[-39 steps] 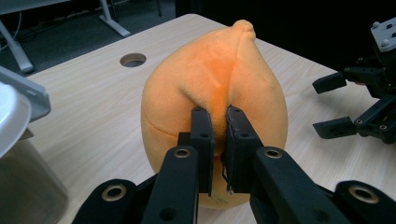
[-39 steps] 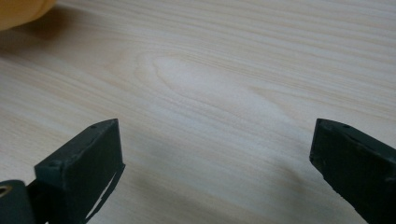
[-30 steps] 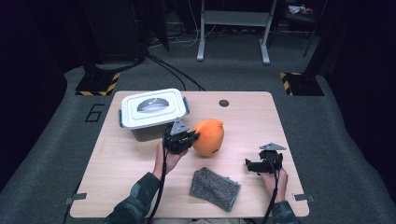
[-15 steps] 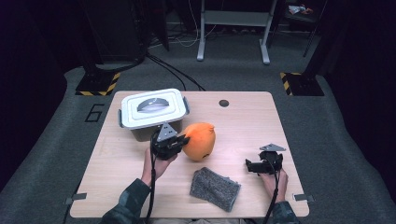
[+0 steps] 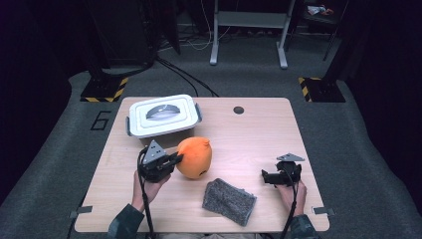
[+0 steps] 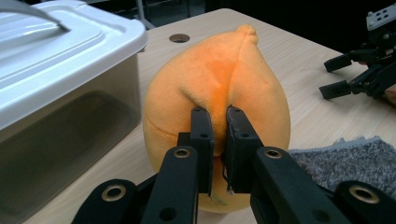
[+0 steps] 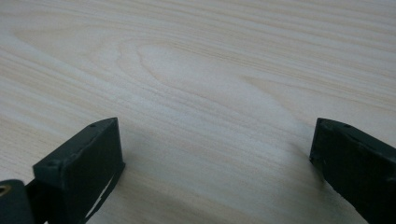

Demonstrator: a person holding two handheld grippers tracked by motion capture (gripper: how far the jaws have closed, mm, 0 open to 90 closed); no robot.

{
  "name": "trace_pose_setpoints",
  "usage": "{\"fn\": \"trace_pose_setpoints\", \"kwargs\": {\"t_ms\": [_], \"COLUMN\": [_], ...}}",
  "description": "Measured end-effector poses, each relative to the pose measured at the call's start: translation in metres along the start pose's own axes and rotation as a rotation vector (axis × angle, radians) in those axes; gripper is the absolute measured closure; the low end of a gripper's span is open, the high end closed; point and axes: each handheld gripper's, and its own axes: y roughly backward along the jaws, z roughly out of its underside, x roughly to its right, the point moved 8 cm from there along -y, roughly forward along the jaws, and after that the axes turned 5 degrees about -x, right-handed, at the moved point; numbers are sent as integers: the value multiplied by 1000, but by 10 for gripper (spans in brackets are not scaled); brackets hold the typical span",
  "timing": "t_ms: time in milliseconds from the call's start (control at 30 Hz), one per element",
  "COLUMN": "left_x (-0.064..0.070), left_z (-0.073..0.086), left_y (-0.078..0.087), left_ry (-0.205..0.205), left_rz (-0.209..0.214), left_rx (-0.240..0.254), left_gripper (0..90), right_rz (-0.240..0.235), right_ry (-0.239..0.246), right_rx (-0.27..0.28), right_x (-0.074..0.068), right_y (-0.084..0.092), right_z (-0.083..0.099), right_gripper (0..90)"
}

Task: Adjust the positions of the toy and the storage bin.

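White lidded bin (image 5: 161,117) at table (image 5: 249,134) back-left. My left claw (image 6: 218,135) pinches a fold of the orange plush (image 6: 219,93), which sits just right of the bin. Grey cloth (image 5: 229,201) lies front-centre. My right claw (image 7: 215,163) gapes wide, empty, over bare wood.

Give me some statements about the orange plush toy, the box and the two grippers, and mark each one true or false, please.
1. The left gripper pinches a fold of the orange plush toy. True.
2. The white lid is off the plastic box. False: the lid is on the box.
3. The right gripper holds the grey cloth. False: it is open over bare table.
4. The grey cloth lies between the two grippers, near the front edge. True.
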Motion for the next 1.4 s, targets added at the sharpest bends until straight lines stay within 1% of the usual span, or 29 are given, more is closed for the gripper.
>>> {"fn": "trace_pose_setpoints", "kwargs": {"t_ms": [133, 167, 233, 333, 433, 633, 700, 733, 800, 933, 1000, 1033, 1100, 1167, 1200, 1233, 1333, 1367, 1400], "left_x": [-7, -8, -11, -14, -17, -27, -31, -33, -36, -44, -49, -53, -58, -64, -65, -68, -77, -80, -83], "left_z": [10, 12, 17, 25, 34, 47, 51, 52, 56, 66, 72, 75, 79, 81, 82, 82, 86, 89, 91], "left_y": [12, 14, 20, 26, 34, 55, 64, 68, 75, 90, 94, 95, 95, 95, 96, 95, 96, 97, 98], "left_ry": [18, 23, 36, 66, 80, 104, 118, 120, 132, 159, 184, 199, 219, 226, 228, 236, 267, 287, 298], "left_rz": [-19, -29, -31, -32, -48, -92, -111, -114, -141, -173, -184, -197, -203, -231, -237, -254, -279, -279, -283], "left_rx": [-5, 3, 0, 4, -2, -7, -8, -12, -9, -28, -32, -39, -38, -44, -51, -43, -54, -64, -70], "left_gripper": [831, 831, 830, 830, 830, 830, 830, 830, 830, 829, 829, 829, 828, 826, 823, 819, 815, 815, 814], "right_rz": [0, 0, 0, 0, 0, 1, 1, 1, 1, 1, 3, 5, 2, 2, 2, 2, 3, 3, 3], "right_ry": [0, -1, -1, -1, -2, -2, -1, -1, -1, -5, -14, -17, -14, -15, -14, -15, -16, -16, -16], "right_rx": [0, 0, 0, 0, 0, 0, 1, 1, 0, 1, 4, 6, 4, 4, 4, 4, 4, 4, 4], "right_x": [0, 0, 0, 0, 0, 0, 0, 0, 0, 0, -1, -1, -1, -1, -1, -1, -1, -1, -1], "right_y": [0, 0, 0, 0, 0, 0, 0, 0, 0, 0, 0, -1, 0, 0, 0, 0, 0, 0, 0], "right_z": [0, 0, 0, 0, 0, 0, 0, 0, 0, 0, -1, -1, -1, -1, -1, -1, -1, -1, -1], "right_gripper": [16, 16, 16, 16, 16, 16, 16, 16, 16, 16, 16, 16, 16, 16, 16, 16, 16, 16, 16]}}
